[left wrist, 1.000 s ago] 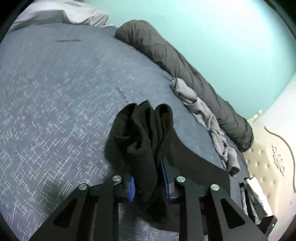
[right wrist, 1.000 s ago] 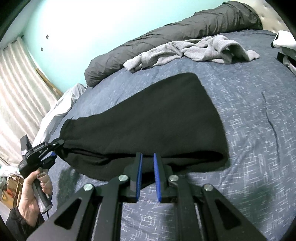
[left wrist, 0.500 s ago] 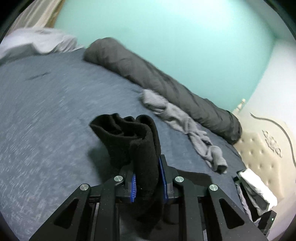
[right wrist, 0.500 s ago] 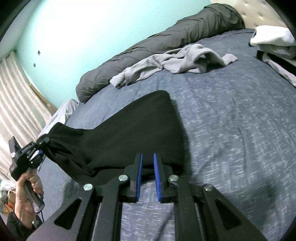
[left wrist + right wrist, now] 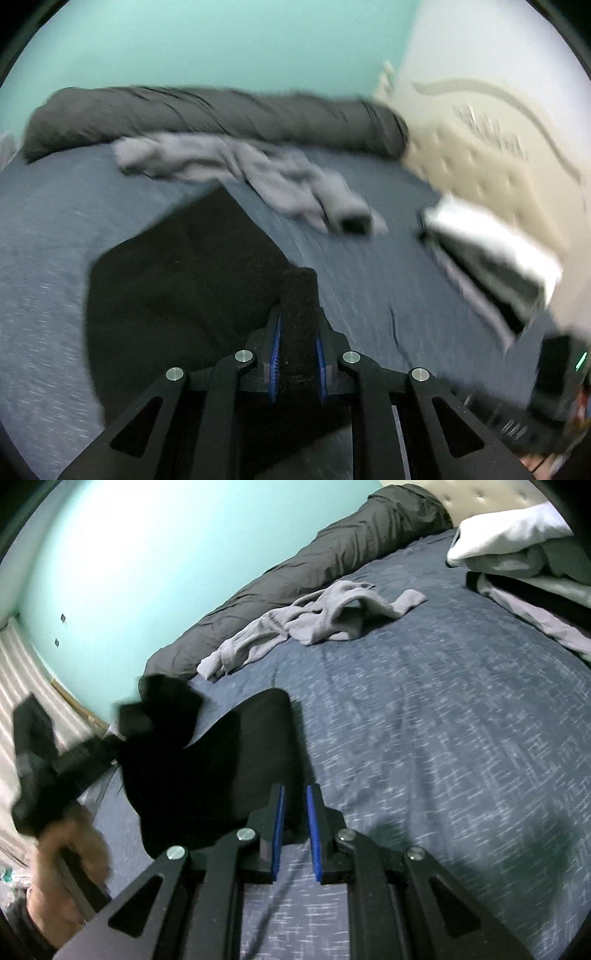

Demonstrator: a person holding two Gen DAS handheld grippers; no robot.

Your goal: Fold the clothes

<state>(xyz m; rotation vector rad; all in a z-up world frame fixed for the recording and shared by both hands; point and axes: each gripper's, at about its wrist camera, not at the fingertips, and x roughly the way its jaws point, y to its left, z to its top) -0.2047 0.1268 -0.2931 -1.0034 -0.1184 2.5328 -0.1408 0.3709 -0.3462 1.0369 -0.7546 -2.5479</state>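
Note:
A black garment (image 5: 184,280) lies on the blue bed cover (image 5: 48,258), partly doubled over. My left gripper (image 5: 297,332) is shut on a thick fold of it, which stands up between the blue pads. The right wrist view shows that same left gripper (image 5: 118,738), blurred and held by a hand (image 5: 70,853), carrying a bunched end of the black garment (image 5: 221,760) above the bed. My right gripper (image 5: 295,812) sits at the garment's near right edge. Its pads are a narrow gap apart, with dark cloth between the tips.
A crumpled grey garment (image 5: 314,620) lies beyond the black one. A rolled dark grey duvet (image 5: 332,554) runs along the teal wall. A stack of folded white and grey clothes (image 5: 491,251) sits by the padded headboard (image 5: 480,158). Bare bed cover (image 5: 443,738) stretches to the right.
My left gripper has lifted its end of the black garment and swung it toward the headboard side, doubling the cloth over. My right gripper stays at the garment's edge, which now reaches less far right.

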